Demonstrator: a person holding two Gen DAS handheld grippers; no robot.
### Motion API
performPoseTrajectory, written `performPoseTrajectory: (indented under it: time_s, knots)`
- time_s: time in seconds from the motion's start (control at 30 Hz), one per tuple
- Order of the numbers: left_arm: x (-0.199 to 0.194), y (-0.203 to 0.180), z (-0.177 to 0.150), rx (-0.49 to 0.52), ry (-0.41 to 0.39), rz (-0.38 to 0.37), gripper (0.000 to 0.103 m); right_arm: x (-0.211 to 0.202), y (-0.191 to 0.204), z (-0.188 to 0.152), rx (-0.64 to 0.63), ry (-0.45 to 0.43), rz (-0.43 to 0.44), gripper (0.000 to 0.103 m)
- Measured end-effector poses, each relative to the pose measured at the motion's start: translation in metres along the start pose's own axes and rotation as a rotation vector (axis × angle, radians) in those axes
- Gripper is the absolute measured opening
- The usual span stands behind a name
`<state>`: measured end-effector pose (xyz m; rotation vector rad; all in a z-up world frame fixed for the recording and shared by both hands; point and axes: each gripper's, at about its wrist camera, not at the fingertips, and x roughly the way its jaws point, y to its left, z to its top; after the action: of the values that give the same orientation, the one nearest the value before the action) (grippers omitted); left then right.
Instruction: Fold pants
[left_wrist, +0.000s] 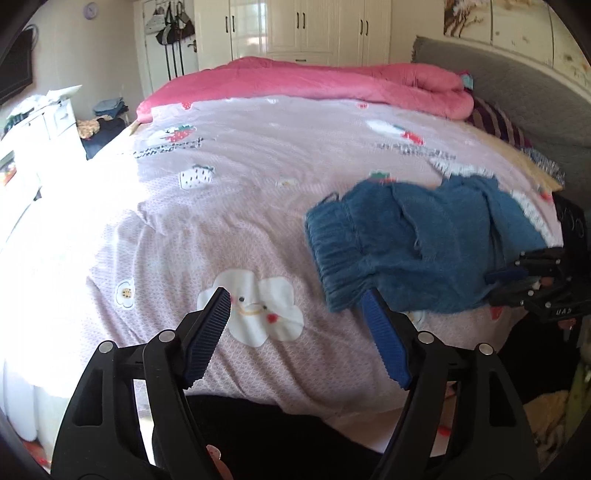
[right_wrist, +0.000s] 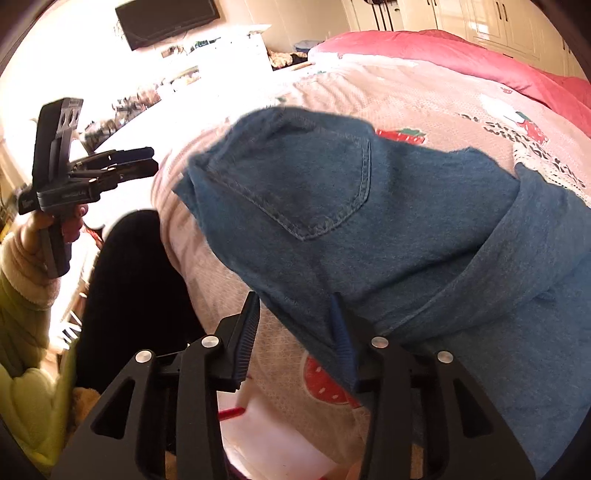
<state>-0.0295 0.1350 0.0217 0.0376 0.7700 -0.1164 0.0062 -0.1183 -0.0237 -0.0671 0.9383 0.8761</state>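
Observation:
The blue denim pants lie in a folded bundle on the pink patterned bed cover, waistband toward the left. My left gripper is open and empty, hovering above the cover just left of the pants. In the right wrist view the pants fill the middle, back pocket up. My right gripper is open at the near edge of the pants, nothing between its fingers. The left gripper shows there at the far left, held in a hand. The right gripper shows at the right edge of the left wrist view.
A rolled pink quilt lies along the far side of the bed. A grey headboard stands at the right. White drawers and clothes piles stand at the left. My dark-clad legs are at the bed's near edge.

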Motion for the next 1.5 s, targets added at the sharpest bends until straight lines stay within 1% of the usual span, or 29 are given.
performPoseTrajectory:
  time_s: [0.07,0.13,0.17,0.2,0.23,0.27,0.3,0.37,0.4,0.5,0.6,0.7,0.8,0.83,0.87,0.93,0.97,1.0,1.03,1.07,1.1,1.17,1.2,1.27,1.33,1.37,1.4,1.47,1.5]
  knots:
    - [-0.005,-0.006,0.009,-0.017,-0.036,-0.051,0.067,-0.015,0.000,0.008,0.018,-0.062,0.015,0.038]
    - [-0.004,-0.018,0.018,-0.015,-0.056,-0.095,0.067,-0.023,0.001,0.015,0.014,-0.108,-0.011,0.038]
    - [0.000,-0.028,0.024,-0.009,-0.062,-0.122,0.066,-0.021,-0.001,0.019,0.014,-0.106,-0.025,0.038]
    - [0.006,-0.038,0.029,-0.004,-0.061,-0.149,0.060,-0.017,-0.004,0.021,0.020,-0.093,-0.046,0.038]
    - [0.012,-0.047,0.033,0.001,-0.052,-0.173,0.050,-0.011,-0.007,0.023,0.030,-0.075,-0.059,0.038]
    - [0.020,-0.058,0.035,0.013,-0.037,-0.203,0.031,-0.002,-0.013,0.021,0.045,-0.040,-0.074,0.038]
    - [0.027,-0.069,0.037,0.026,-0.026,-0.225,0.025,0.006,-0.016,0.017,0.058,-0.007,-0.101,0.038]
    - [0.041,-0.089,0.035,0.059,0.002,-0.274,0.023,0.021,-0.024,0.008,0.083,0.048,-0.131,0.037]
    - [0.047,-0.097,0.034,0.076,0.017,-0.288,0.017,0.021,-0.026,0.006,0.095,0.037,-0.124,0.037]
    - [0.074,-0.114,0.024,0.106,0.081,-0.303,0.015,0.020,-0.029,0.006,0.103,0.023,-0.109,0.037]
    - [0.107,-0.107,0.012,0.058,0.168,-0.270,0.014,0.019,-0.029,0.004,0.093,0.010,-0.103,0.037]
    - [0.120,-0.097,0.005,-0.008,0.166,-0.317,0.013,0.014,-0.029,0.000,0.087,-0.001,-0.098,0.037]
    - [0.119,-0.098,0.005,-0.005,0.157,-0.323,0.013,0.001,-0.028,0.002,0.097,-0.023,-0.077,0.039]
    - [0.118,-0.097,0.006,-0.006,0.151,-0.326,0.013,-0.006,-0.029,0.004,0.104,-0.041,-0.068,0.042]
    - [0.114,-0.098,0.007,-0.001,0.142,-0.330,0.014,-0.015,-0.031,0.007,0.114,-0.063,-0.065,0.044]
    - [0.102,-0.097,0.010,-0.005,0.121,-0.373,0.033,-0.033,-0.038,0.011,0.140,-0.109,-0.067,0.046]
    - [0.093,-0.099,0.014,-0.010,0.098,-0.398,0.052,-0.045,-0.044,0.014,0.163,-0.136,-0.072,0.046]
    - [0.086,-0.102,0.018,0.001,0.078,-0.395,0.056,-0.054,-0.050,0.016,0.178,-0.152,-0.083,0.050]
    - [0.077,-0.107,0.022,0.028,0.054,-0.381,0.056,-0.062,-0.055,0.018,0.190,-0.164,-0.100,0.052]
    - [0.072,-0.112,0.026,0.047,0.035,-0.372,0.057,-0.070,-0.063,0.022,0.198,-0.174,-0.139,0.056]
    - [0.067,-0.116,0.030,0.059,0.017,-0.376,0.059,-0.076,-0.069,0.025,0.203,-0.179,-0.171,0.057]
    - [0.062,-0.126,0.038,0.075,0.006,-0.405,0.064,-0.084,-0.084,0.035,0.218,-0.179,-0.232,0.060]
    - [0.062,-0.132,0.041,0.088,0.003,-0.416,0.065,-0.087,-0.091,0.040,0.222,-0.173,-0.248,0.066]
    - [0.065,-0.147,0.048,0.109,0.004,-0.445,0.067,-0.090,-0.103,0.051,0.220,-0.171,-0.300,0.070]
    - [0.070,-0.161,0.053,0.118,0.021,-0.492,0.068,-0.087,-0.115,0.065,0.205,-0.137,-0.336,0.074]
    - [0.076,-0.169,0.056,0.112,0.046,-0.529,0.069,-0.085,-0.121,0.071,0.198,-0.123,-0.364,0.074]
    - [0.082,-0.176,0.058,0.099,0.073,-0.562,0.072,-0.081,-0.126,0.076,0.185,-0.111,-0.375,0.076]
    - [0.097,-0.189,0.063,0.056,0.124,-0.648,0.072,-0.070,-0.137,0.091,0.163,-0.078,-0.420,0.077]
    - [0.103,-0.196,0.063,0.048,0.139,-0.661,0.072,-0.063,-0.141,0.100,0.143,-0.058,-0.433,0.078]
